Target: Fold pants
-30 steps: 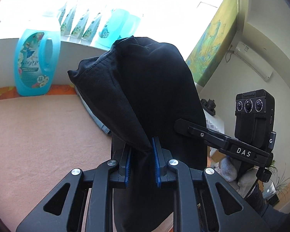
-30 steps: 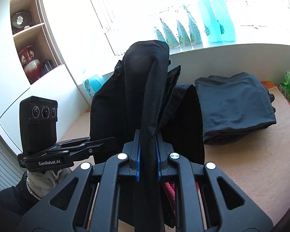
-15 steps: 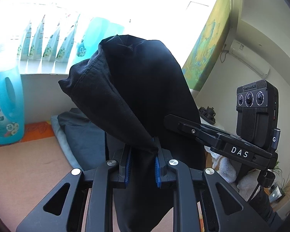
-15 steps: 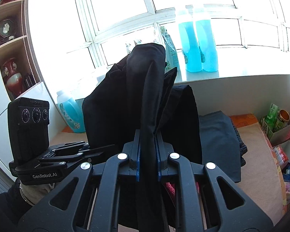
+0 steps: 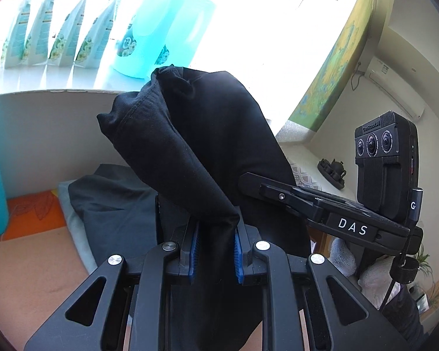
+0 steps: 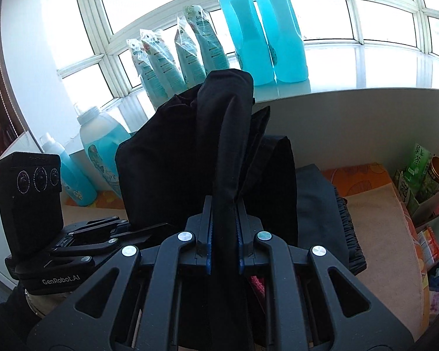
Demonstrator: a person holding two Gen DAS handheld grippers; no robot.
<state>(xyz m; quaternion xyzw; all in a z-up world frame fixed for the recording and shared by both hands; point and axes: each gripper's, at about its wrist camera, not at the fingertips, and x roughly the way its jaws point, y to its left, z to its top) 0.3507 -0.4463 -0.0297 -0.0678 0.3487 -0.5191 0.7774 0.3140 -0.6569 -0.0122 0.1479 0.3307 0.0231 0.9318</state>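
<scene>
Black pants point(image 5: 196, 152) hang bunched in the air, gripped by both grippers. My left gripper point(image 5: 215, 251) is shut on a thick fold of the pants, which drapes over and past its blue pads. My right gripper point(image 6: 224, 242) is shut on another fold of the same pants point(image 6: 219, 152), the cloth rising above the fingers. The right gripper also shows at the right of the left wrist view point(image 5: 330, 210), the left gripper at the left of the right wrist view point(image 6: 82, 242). The two grippers are close side by side.
A stack of folded dark garments point(image 5: 114, 201) point(image 6: 325, 213) lies on the beige mat point(image 6: 374, 234) under the windowsill. Blue detergent bottles point(image 6: 260, 26) and refill pouches point(image 6: 172, 61) stand on the sill. Boxes and cans point(image 6: 418, 172) sit at the right.
Both grippers have tilted upward and swung toward the window while holding the pants; the folded stack has come into the left view and the big blue bottle has slid out left.
</scene>
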